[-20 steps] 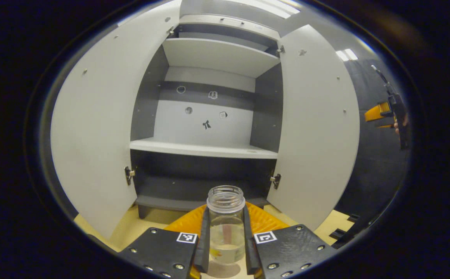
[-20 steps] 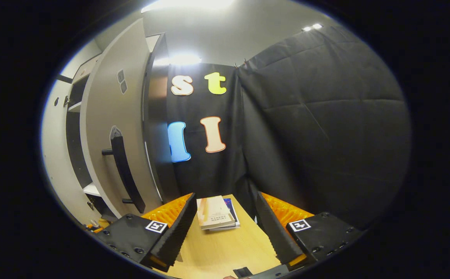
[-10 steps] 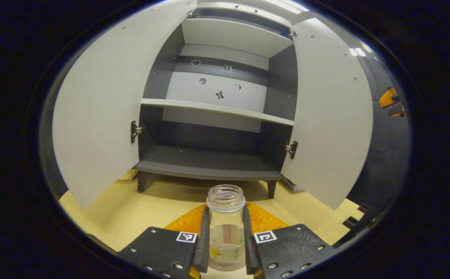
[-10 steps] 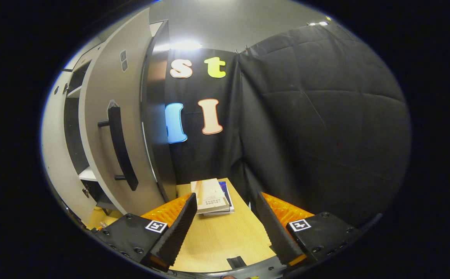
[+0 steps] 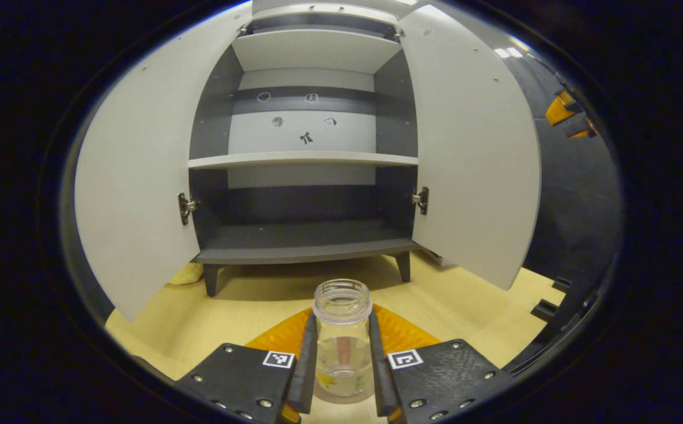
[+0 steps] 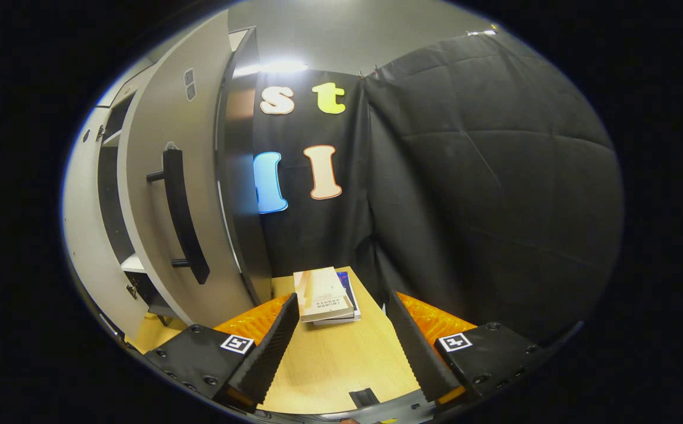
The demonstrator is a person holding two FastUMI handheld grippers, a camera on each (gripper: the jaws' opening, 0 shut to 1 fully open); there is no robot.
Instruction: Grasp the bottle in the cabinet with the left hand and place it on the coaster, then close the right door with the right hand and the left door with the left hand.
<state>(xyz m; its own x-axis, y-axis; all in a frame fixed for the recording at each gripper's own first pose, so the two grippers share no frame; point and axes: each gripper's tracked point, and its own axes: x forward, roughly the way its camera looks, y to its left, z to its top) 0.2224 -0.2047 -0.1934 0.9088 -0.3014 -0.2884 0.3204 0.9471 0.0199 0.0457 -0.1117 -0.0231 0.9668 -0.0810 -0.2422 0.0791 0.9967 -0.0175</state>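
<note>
In the left gripper view, the left gripper [image 5: 342, 377] holds the bottle [image 5: 342, 338] upright, one finger pressed flat against each side of its clear body. The bottle has no cap, its threaded mouth stands above the fingertips, and its base sits low over the counter [image 5: 241, 300]; whether it touches the surface or rests on any coaster cannot be told. Straight ahead, well apart from the bottle, stands the cabinet [image 5: 303, 194] on short legs, with its shelves bare. Both doors are swung wide: the left door [image 5: 135, 176] flanks one side of the opening and the right door [image 5: 474, 159] the other, and open counter lies between the bottle and the cabinet front. Past the right door's edge, far off, a part of the right gripper [image 5: 565, 109] shows. In the right gripper view, the right gripper [image 6: 341, 353] hangs with its fingers spread wide and nothing between them, above the counter [image 6: 330, 365]. The right door [image 6: 165, 194] rises just to its left, outer face and long dark handle [image 6: 179, 215] toward the camera. Beyond the fingertips a small stack of books [image 6: 325, 294] lies on the counter against the booth wall.
</note>
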